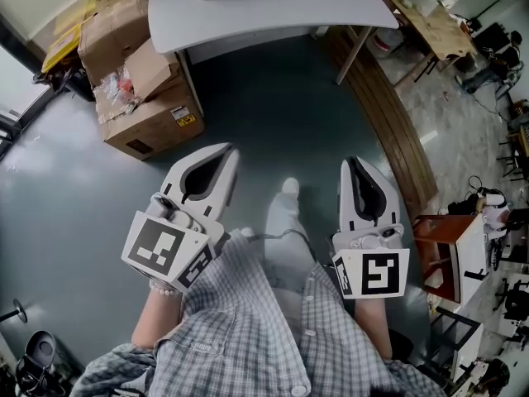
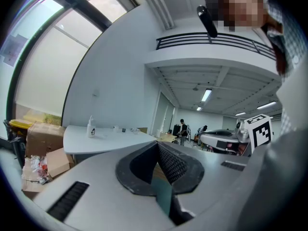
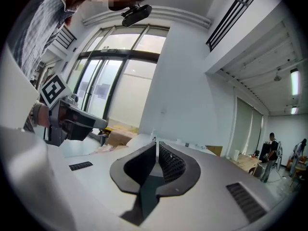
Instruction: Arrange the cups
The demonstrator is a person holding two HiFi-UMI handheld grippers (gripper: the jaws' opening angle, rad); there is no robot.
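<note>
While the person stands on the grey floor (image 1: 273,122) well short of the white table (image 1: 273,11), both claws point level toward it and neither carries anything. The left gripper (image 1: 225,154) has its jaws pressed together, the dark ribbed pads meeting with nothing between them. The right gripper (image 1: 352,165) is closed the same way, and its own view shows the pads joined along a thin seam, empty.

No cup can be picked out for certain. In the left gripper view, a few small pale items (image 2: 117,128) sit on the table top just beside a white bottle (image 2: 90,127). They may be the cups, but they are too small to tell.

The step in hand looks like the approach to the table. To do it well, the person would likely walk up until the table's near edge is close and keep both claws level. The jaws should open before reaching any cup, and each cup is best approached from the side, steering clear of the bottle.

Containers: left of the table, cardboard boxes (image 1: 153,114) are piled against its leg. One is open and holds crumpled clear wrapping (image 1: 122,85) with red print. What the bottle holds cannot be seen.
</note>
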